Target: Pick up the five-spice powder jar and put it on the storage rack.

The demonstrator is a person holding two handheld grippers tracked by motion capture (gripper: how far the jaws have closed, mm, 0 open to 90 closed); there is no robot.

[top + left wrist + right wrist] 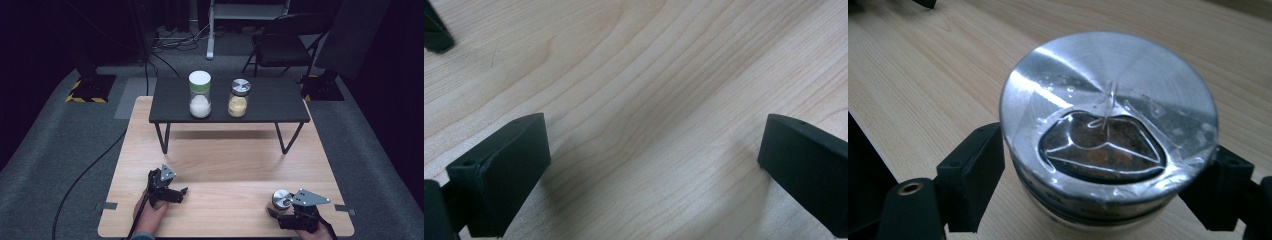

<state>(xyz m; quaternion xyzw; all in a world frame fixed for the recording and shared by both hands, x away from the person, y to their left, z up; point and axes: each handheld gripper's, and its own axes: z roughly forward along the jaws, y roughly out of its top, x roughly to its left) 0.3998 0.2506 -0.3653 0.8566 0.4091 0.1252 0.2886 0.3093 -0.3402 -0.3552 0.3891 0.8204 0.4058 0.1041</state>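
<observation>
**Right jaws closing around a metal-lidded jar at the near edge**

Down at about 5 o'clock on the light wooden tabletop (225,160), the right gripper (280,212) is sitting with a small metal-lidded jar (281,198) between its jaws. Seen along the right gripper view, the jar (1108,130) is standing upright on the wood, its brushed silver lid carrying a clear window with brown contents showing beneath. One black jaw is lying against the jar's side at 9 o'clock and the other at 3 o'clock, just under the lid's rim; both are looking as if they are touching the jar, though how firmly they are pressing cannot be told.

Over at about 7 o'clock, the left gripper (181,192) is resting low above the wood, a hand (149,212) holding it from the near edge. Its own view is showing the jaws standing wide apart, with bare wood grain between them and nothing held.

Farther back, toward 12 o'clock, a low black shelf (270,107) on thin legs is standing across the tabletop. On it, a white-lidded jar (200,94) with white contents is standing just left of a second silver-lidded jar (239,97) with yellowish contents; the two are near each other but apart, and well away from both grippers.
</observation>
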